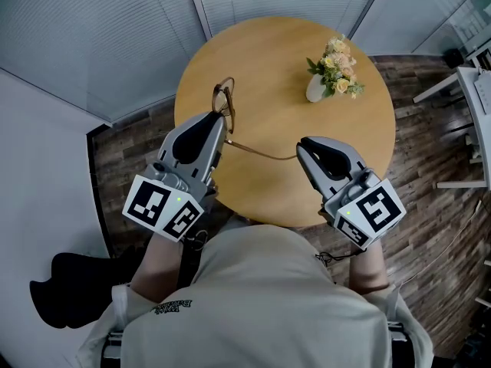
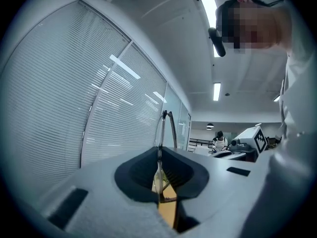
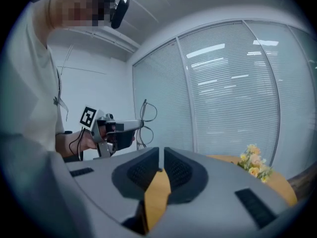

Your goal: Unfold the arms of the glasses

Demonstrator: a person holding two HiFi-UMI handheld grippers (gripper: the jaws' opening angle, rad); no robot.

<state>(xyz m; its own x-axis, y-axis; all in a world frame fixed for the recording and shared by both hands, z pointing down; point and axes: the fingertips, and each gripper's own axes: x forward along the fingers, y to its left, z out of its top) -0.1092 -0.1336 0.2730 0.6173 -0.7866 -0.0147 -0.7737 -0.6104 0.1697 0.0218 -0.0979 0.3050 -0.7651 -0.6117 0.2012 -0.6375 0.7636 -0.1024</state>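
Left gripper [image 1: 222,125] and right gripper [image 1: 301,149] above a round wooden table [image 1: 307,182] bearing a vase of flowers [image 1: 335,70]. The left jaws are pressed together on the wire front of the glasses [image 1: 223,100], whose rims rise just beyond the jaw tips in the left gripper view [image 2: 166,129]. One glasses arm [image 1: 257,152] stretches out from the front to the right gripper's tips, whose jaws stand almost together with only a slit between.

Thin brown wire-rimmed glasses [image 1: 224,102] are raised above the table's [image 1: 307,129] left side. One arm sticks out, unfolded, toward the right.
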